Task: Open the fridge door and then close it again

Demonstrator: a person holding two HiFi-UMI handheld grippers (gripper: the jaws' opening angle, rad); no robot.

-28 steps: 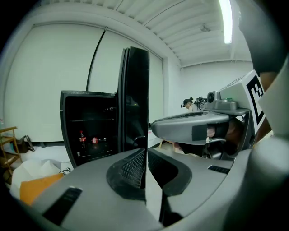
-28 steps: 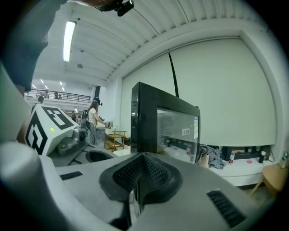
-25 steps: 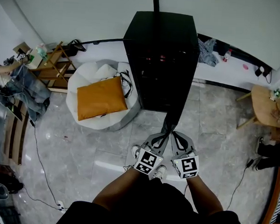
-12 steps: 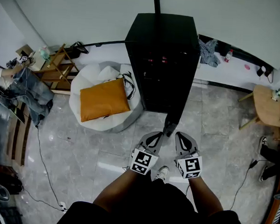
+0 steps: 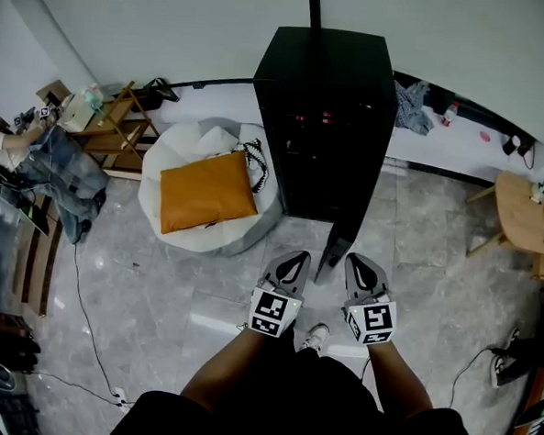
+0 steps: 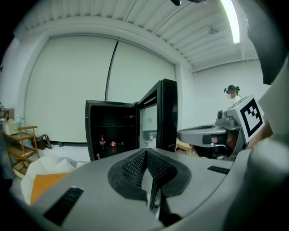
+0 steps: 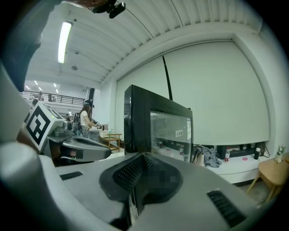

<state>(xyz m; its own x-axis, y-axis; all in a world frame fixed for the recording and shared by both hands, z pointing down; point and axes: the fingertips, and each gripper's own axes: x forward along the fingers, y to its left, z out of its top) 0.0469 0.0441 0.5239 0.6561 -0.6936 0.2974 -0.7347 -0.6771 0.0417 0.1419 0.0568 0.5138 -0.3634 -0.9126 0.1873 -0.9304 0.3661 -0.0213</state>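
A tall black fridge [image 5: 324, 114] stands against the back wall with its glass door [image 5: 334, 254] swung open towards me, seen edge-on in the head view. My two grippers flank the door's free edge without touching it. The left gripper [image 5: 294, 263] is to its left, jaws shut with nothing between them. The right gripper [image 5: 358, 266] is to its right, pads also together and empty. In the left gripper view the dark shelves [image 6: 110, 131] hold bottles, and the door [image 6: 156, 115] stands ajar beyond my left gripper [image 6: 145, 151]. The right gripper view shows the door's outer glass [image 7: 169, 131] past my right gripper [image 7: 143, 155].
A white beanbag [image 5: 198, 157] with an orange cushion [image 5: 207, 192] lies left of the fridge. A wooden rack [image 5: 108, 124] stands at far left, a small round wooden table [image 5: 525, 214] at right. Cables [image 5: 86, 320] trail over the grey tile floor. A person [image 7: 86, 119] stands far off.
Both grippers, earlier tip to tip at the door's free edge, have parted from it. The left one has drawn back and leftwards. The door's edge now shows between them.
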